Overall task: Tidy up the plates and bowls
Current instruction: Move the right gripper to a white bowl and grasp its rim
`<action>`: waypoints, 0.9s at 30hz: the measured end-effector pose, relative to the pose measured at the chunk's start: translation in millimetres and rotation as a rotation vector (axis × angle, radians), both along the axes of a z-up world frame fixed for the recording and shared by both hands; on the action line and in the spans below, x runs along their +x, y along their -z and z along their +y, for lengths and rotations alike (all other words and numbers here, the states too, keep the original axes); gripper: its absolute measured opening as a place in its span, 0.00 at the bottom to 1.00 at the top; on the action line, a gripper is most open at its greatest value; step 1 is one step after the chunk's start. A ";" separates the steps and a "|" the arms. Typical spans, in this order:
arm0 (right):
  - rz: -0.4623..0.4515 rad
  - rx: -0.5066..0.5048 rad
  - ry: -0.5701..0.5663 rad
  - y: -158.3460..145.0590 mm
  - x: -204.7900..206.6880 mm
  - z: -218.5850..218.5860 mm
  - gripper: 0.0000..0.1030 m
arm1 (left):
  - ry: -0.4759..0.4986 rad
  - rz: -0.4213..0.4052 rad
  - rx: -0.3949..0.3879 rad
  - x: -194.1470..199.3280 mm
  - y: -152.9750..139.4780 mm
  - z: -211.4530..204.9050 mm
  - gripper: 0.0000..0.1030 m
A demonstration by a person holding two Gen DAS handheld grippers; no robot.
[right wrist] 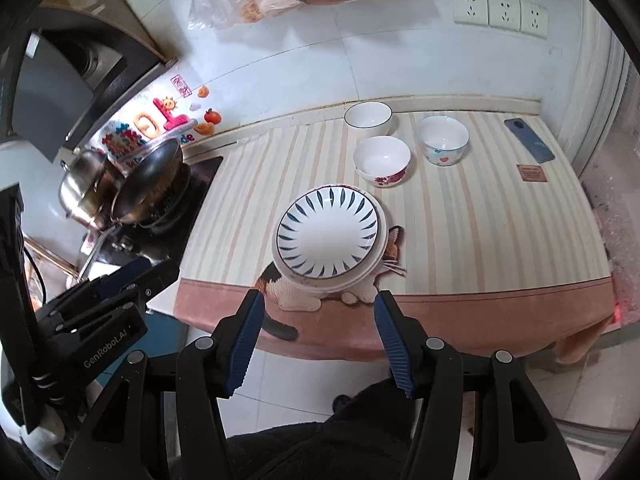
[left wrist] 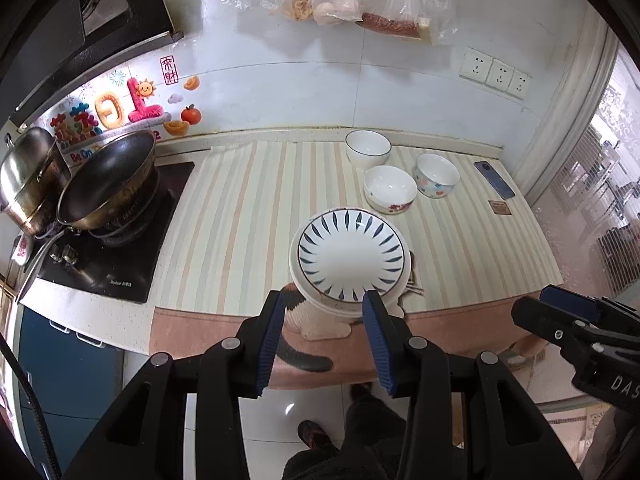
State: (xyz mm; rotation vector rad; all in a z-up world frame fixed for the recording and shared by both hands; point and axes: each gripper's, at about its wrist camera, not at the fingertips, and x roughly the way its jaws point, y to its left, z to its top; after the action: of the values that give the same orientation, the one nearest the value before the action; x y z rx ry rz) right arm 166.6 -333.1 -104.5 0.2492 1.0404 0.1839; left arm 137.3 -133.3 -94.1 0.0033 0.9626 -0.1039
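A stack of plates [left wrist: 350,258] sits at the front edge of the counter [left wrist: 248,216]. Behind it, toward the back edge, three bowls [left wrist: 390,189] cluster, one at the rear and two nearer. A phone [left wrist: 494,179] lies at the back right corner. Left of the counter, a wok [left wrist: 108,178] and a pot [left wrist: 28,178] stand on the stove [left wrist: 120,268].

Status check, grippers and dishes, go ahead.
Left gripper open, right gripper open, both empty, short of counter edge. Plate stack near edge; three bowls behind, unstacked. Nothing blocking.

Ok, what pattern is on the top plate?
White top plate with dark blue petal strokes around the rim; right wrist view.
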 end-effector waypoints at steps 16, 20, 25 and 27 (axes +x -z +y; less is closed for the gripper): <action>0.160 0.012 0.046 105.6 231.9 -125.0 0.58 | -0.108 0.123 -0.048 199.6 69.0 -78.0 0.37; 0.214 0.015 0.029 146.2 294.0 -139.7 0.58 | -0.115 0.191 -0.037 260.0 106.7 -95.2 0.37; 0.276 0.027 0.000 188.2 339.8 -139.0 0.58 | -0.122 0.278 -0.022 314.4 150.9 -108.7 0.37; 0.301 0.030 -0.008 204.1 355.3 -135.0 0.58 | -0.110 0.303 -0.013 325.1 162.8 -112.7 0.37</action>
State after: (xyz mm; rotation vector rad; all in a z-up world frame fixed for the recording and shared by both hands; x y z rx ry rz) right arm 521.9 -468.1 -308.7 0.3065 1.3375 0.1728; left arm 462.4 -246.0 -256.9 -0.0790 1.2621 -0.0091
